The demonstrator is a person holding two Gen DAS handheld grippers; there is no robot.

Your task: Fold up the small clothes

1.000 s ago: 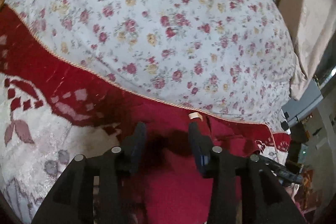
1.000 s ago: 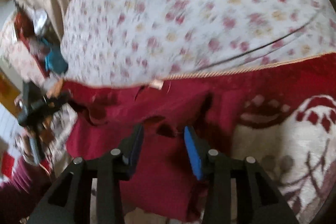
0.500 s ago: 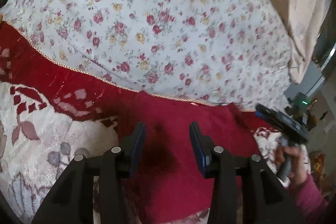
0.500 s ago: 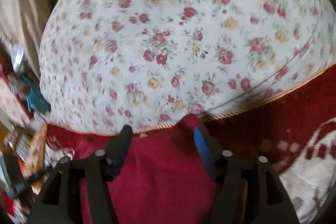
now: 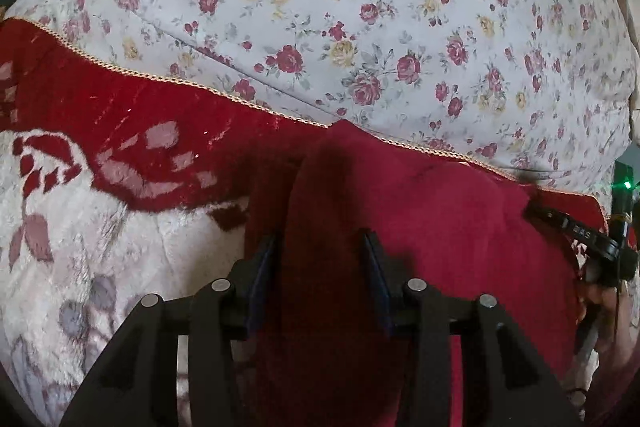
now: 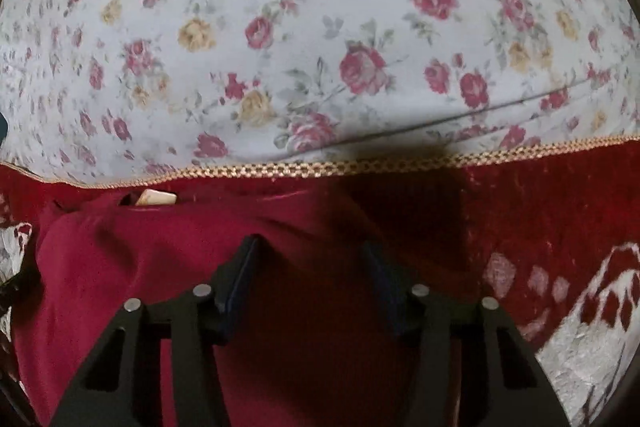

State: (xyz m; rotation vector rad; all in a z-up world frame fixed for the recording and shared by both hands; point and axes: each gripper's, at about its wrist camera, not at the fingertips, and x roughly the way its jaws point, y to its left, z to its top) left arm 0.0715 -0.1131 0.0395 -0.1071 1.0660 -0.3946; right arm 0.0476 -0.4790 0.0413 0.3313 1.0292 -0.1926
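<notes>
We see a dark red garment (image 5: 432, 227) lying on a plush red-and-white blanket (image 5: 80, 227), close to that blanket's far edge, where a gold braid trim (image 5: 168, 79) runs along the border and meets a white sheet printed with roses (image 5: 360, 27). From the left wrist view, the left gripper (image 5: 320, 247) points down at the garment's left side, where a raised ridge of the red cloth stands up between its two fingers (image 5: 264, 267); the cloth fills the gap and the pads look pressed against it, so we read this one as clamped on the garment. At the right edge of that view we see the other tool, the right gripper (image 5: 592, 239), with the person's hand (image 5: 604, 311) around its handle, at the garment's right side. From the right wrist view, the right gripper (image 6: 308, 251) hangs over the garment (image 6: 160, 267) near the blanket's (image 6: 560, 227) braided edge (image 6: 360, 165); its jaws are closing, red cloth lies in the gap between them, yet the pads stand clear of it. A small pale label (image 6: 156, 197) peeks out at the garment's far hem, just beside the braid. The rose sheet (image 6: 320, 27) fills the upper half of that view.
</notes>
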